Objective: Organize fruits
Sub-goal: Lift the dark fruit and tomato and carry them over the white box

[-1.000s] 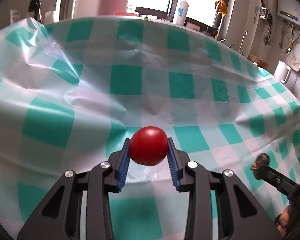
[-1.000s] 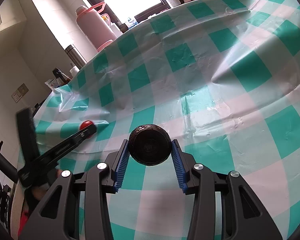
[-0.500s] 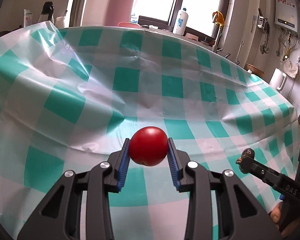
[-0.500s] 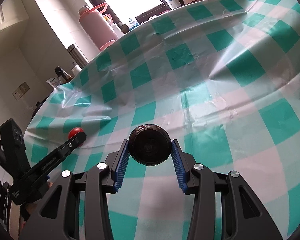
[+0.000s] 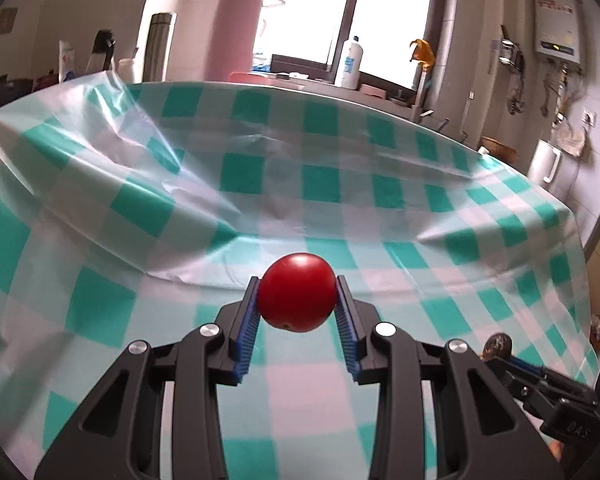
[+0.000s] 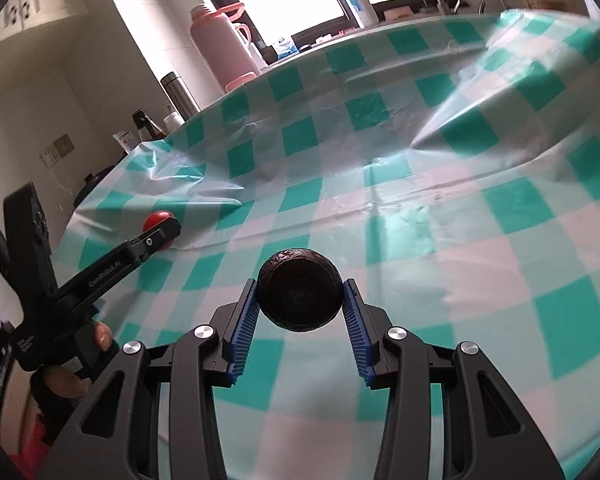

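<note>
Glossy red tomato (image 5: 297, 291) pinched in left tool (image 5: 297, 312), dark wrinkled fruit (image 6: 299, 294) (round) clamped in right tool (image 6: 300, 312)

Two fruits: one red tomato (image 5: 297, 292), one dark round fruit (image 6: 299, 295). Two hand-held grippers: the left hand-held gripper (image 5: 297, 322), the right hand-held gripper (image 6: 299, 330). One pink thermos (image 5: 236, 28), upper middle.

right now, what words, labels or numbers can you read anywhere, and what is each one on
"GenRobot.AI": white print along the black left gripper finger, right wrist view.
"DAS": partial white print on the black right gripper body; rest cut off.
White plastic bottle label: too blurred.
White wall-mounted water heater display: too small.
</note>
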A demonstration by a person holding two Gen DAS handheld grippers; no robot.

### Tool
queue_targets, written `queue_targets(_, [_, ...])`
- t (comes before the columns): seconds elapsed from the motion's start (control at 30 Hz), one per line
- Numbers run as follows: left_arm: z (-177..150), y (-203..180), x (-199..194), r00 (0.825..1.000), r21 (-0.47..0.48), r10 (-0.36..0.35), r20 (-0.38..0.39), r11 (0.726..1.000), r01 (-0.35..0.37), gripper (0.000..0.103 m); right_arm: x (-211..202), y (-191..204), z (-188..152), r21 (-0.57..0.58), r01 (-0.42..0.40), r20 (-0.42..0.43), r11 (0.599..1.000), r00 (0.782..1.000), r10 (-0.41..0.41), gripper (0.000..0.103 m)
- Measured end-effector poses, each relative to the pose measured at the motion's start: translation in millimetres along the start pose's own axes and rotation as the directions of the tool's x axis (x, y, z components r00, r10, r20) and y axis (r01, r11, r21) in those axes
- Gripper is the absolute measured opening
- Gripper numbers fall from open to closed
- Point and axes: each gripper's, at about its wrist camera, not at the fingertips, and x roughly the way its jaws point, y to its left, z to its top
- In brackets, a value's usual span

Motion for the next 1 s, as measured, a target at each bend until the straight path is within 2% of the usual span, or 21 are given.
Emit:
queue_targets(0.23, [-16.9, -54.1, -22.1, 1.000, 0.101, -0.029, 0.010, 0.995, 0.027, 0.036, -60.0, -21.0, -15.9, -0.039, 0.075, 0.098, 0.996, 0.993, -0.071, 0.042])
queue_targets(0.5, [-40.7, -111.5, -35.7, 0.996, 0.213, -0.092, -0.018, 0.973, 0.094, 0.037, -122.2, -67.1, -36.2, 0.029, 0.137, 0.183, 0.990, 0.973, -0.140, 0.042])
queue_targets(0.7, [-60.8, -155.3, -47.1, 0.990, 0.319, -0.136, -0.034, 0.937, 0.140, 0.037, -155.5, -106.3, -53.3, 0.106, 0.169, 0.220, 0.980, 0.957, -0.189, 0.042])
queue_targets(1.0, [-83.8, -203.5, -59.7, 0.981, 0.435, -0.185, -0.063, 0.879, 0.194, 0.037, -188.8, -154.6, -84.5, 0.201, 0.244, 0.219, 0.949, 0.933, -0.286, 0.042])
